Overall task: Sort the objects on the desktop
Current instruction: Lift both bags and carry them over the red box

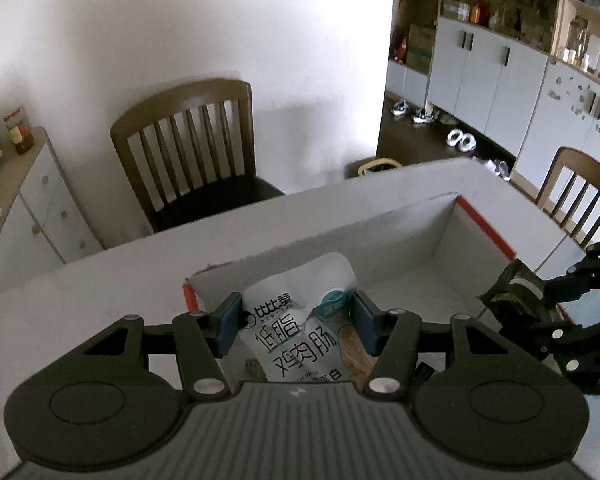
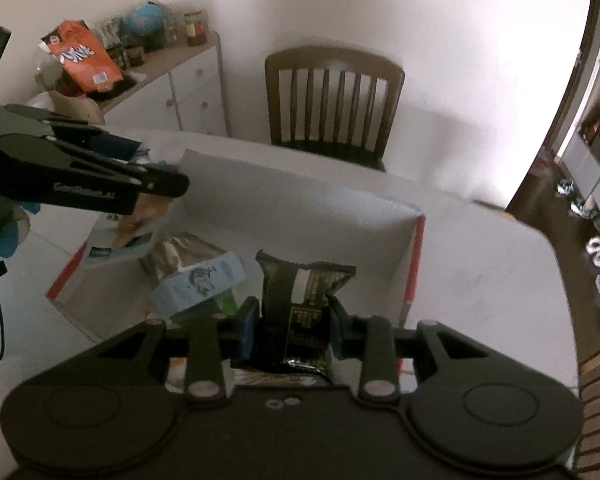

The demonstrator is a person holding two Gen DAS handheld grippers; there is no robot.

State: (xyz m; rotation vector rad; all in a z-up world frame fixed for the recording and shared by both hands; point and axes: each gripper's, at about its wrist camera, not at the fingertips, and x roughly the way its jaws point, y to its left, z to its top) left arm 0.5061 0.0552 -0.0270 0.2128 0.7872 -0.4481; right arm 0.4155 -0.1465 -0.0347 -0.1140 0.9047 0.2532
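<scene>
Left gripper (image 1: 296,320) is clamped on a white sausage pouch (image 1: 300,320), held over the left end of the white cardboard box (image 1: 380,240). Inside the box, a light blue packet (image 2: 200,280) is seen lying. Right gripper (image 2: 294,322) is closed on a black snack packet (image 2: 304,300), held above the box's right end.

L tongs (image 1: 298,322) grip white pouch (image 1: 300,320) over box (image 1: 400,236), prob.

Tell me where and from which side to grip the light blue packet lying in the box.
Judging from the right wrist view, take the light blue packet across its short width, coming down from above. It lies tilted on other items inside the white box, and its top face is exposed, left of the right gripper.
</scene>
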